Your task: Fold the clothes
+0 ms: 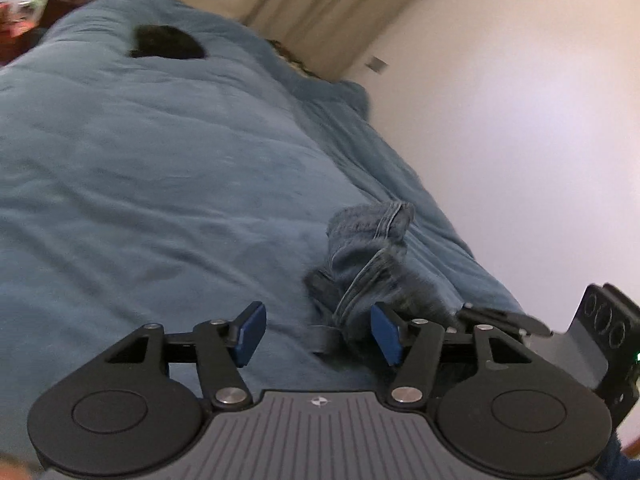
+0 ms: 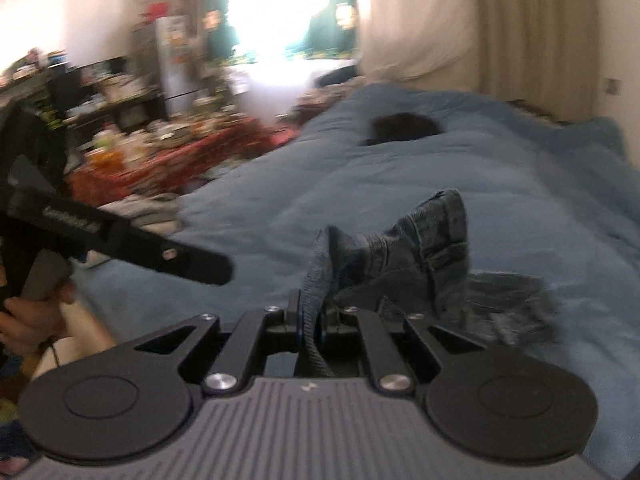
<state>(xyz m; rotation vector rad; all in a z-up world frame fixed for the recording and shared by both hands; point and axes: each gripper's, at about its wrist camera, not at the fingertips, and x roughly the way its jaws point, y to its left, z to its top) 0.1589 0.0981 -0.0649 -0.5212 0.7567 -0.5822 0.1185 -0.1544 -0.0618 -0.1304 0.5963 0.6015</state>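
Observation:
A bunched pair of blue jeans (image 1: 368, 248) lies on the blue duvet (image 1: 160, 180), near its right edge. My left gripper (image 1: 318, 334) is open just before the jeans. Its blue pads (image 1: 250, 334) stand apart, the denim lies against the right pad, and nothing is pinched. In the right wrist view my right gripper (image 2: 310, 320) is shut on a strip of the jeans' edge, and the rest of the jeans (image 2: 420, 256) rises crumpled in front of it. A hand (image 2: 32, 312) at the left holds the left tool's black frame (image 2: 160, 248).
A small black garment (image 1: 166, 42) (image 2: 404, 128) lies far up the duvet (image 2: 480, 184). A white wall (image 1: 500, 140) and beige curtains (image 1: 320, 4) run along the bed's right side. A cluttered table with a red cloth (image 2: 180, 152) stands left of the bed.

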